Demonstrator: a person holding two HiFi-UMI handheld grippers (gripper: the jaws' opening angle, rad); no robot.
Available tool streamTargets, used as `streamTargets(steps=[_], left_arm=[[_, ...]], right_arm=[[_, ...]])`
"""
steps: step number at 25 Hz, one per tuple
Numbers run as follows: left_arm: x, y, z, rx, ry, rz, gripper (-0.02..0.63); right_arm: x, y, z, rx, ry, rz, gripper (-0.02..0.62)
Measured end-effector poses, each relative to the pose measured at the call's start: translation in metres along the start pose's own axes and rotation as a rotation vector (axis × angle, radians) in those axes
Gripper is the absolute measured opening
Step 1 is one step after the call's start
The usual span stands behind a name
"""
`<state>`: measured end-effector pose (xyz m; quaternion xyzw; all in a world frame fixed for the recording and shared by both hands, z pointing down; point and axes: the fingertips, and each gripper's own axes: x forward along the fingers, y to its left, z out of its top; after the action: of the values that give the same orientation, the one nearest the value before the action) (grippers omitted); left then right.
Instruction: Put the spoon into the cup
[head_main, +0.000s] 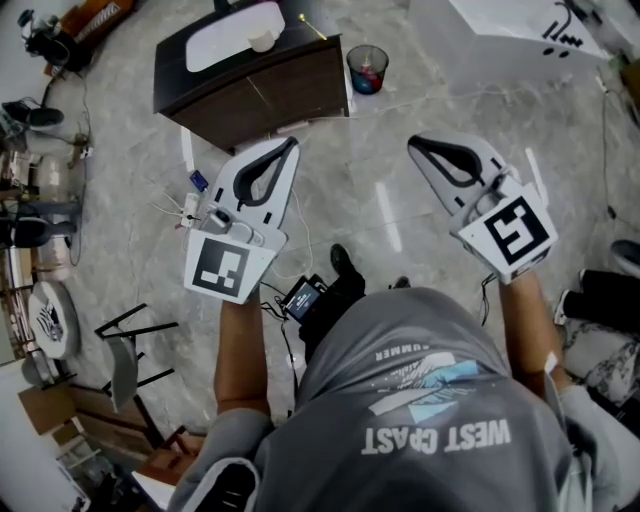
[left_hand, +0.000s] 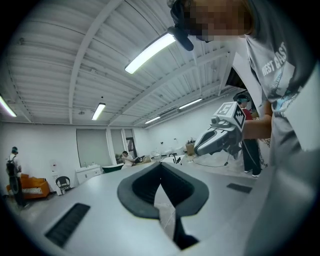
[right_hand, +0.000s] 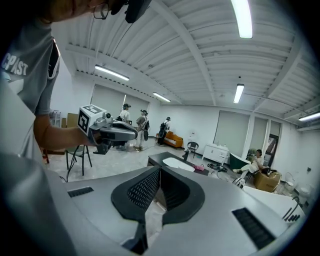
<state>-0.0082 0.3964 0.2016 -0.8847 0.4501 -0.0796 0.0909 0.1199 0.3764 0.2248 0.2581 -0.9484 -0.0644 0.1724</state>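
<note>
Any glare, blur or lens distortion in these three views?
Head view: slightly soft, light streak on the floor. Left gripper view: strong fisheye, dark corners, ceiling light blown out. Right gripper view: same fisheye, strip light blown out.

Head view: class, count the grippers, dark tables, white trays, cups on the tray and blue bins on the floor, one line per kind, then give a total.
Grippers: 2, the left gripper and the right gripper
Dark table: 1
White tray: 1
Cup: 1
Blue bin: 1
Total: 6
</note>
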Motion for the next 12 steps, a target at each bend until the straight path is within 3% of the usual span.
streamTargets(steps=[12], left_arm=[[0.017,0.074,-0.029,-0.025,-0.003,-0.057,0.003]], right_arm=[[0.075,-0.020,0.011,0.021,0.025,-0.051,0.032]])
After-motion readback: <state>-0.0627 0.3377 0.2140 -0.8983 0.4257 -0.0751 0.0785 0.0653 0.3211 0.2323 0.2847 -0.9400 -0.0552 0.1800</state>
